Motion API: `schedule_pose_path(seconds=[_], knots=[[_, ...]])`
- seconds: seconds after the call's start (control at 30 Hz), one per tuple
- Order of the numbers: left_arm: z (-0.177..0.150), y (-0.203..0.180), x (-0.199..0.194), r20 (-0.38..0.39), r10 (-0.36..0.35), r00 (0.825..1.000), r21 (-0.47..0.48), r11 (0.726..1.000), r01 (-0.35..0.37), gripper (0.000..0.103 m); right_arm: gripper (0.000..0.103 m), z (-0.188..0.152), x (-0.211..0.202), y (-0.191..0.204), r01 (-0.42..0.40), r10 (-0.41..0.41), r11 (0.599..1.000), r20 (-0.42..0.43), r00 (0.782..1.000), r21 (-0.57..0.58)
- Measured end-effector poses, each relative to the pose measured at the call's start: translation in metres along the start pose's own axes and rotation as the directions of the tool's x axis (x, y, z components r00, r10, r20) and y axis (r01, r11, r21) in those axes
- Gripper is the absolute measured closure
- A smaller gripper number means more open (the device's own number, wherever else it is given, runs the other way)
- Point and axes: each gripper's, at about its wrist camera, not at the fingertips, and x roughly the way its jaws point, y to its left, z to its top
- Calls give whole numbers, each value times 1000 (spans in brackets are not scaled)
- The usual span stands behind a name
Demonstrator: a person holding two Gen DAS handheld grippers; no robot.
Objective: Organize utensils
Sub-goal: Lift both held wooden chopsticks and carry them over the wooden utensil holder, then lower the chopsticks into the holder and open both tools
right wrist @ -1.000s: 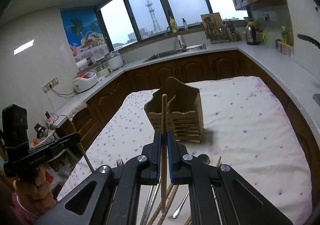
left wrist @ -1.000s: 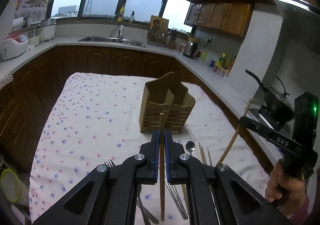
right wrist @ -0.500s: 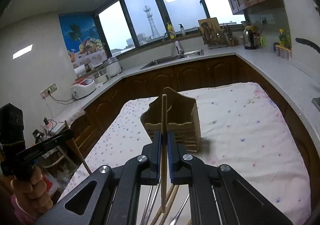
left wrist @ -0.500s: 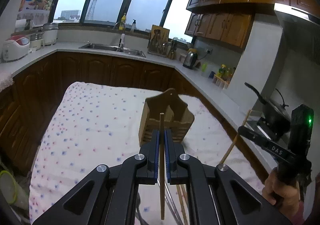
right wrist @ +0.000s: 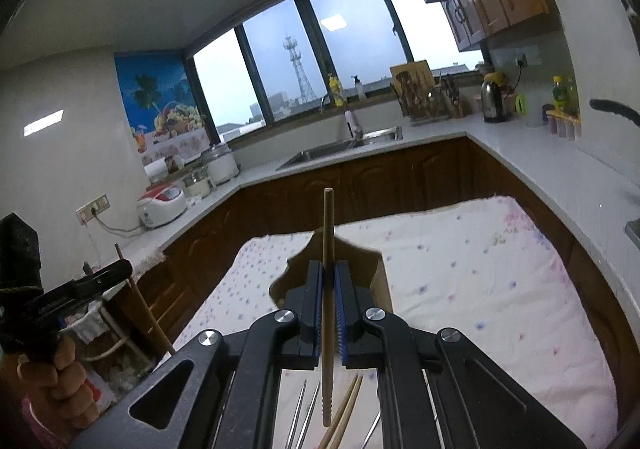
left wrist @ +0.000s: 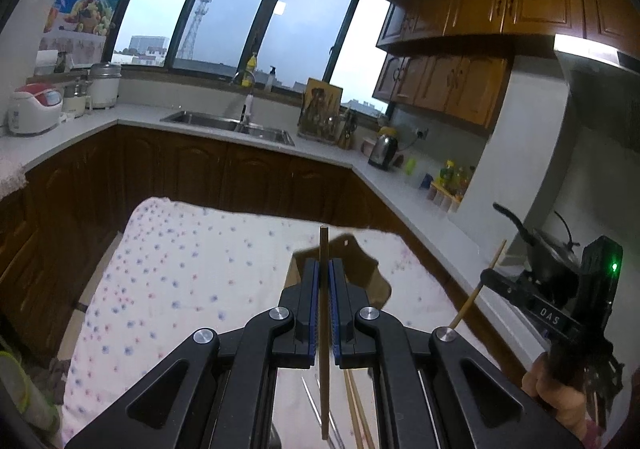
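L gripper (left wrist: 323, 269) jaws clenched on chopstick (left wrist: 324, 349), R gripper (right wrist: 329, 273) likewise w/ another chopstick (right wrist: 328, 309), wooden holder (right wrist: 376, 273) just ahead, tablecloth (right wrist: 480, 281) bare to edges

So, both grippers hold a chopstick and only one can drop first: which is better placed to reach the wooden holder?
Hard to separate. The left gripper and right gripper each clamp an upright chopstick with the wooden holder just past the fingertips. Slight edge to the right: its view shows more of the holder's open top.

steel sink (left wrist: 228, 125) under window (left wrist: 240, 33); kettle (left wrist: 383, 147), rice cooker (left wrist: 34, 109) on counter.
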Motion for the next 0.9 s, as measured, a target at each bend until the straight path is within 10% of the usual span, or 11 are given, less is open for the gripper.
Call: schedule_pose_path(seconds=[0.53, 0.9], knots=[[46, 14, 69, 185, 14, 983, -7, 1000, -13, 100, 97, 76, 43, -15, 19, -24, 999, 189, 982, 29], [5, 17, 165, 243, 44, 969, 1, 999, -46, 100, 97, 48, 95, -25, 64, -67, 998, 168, 983, 23]])
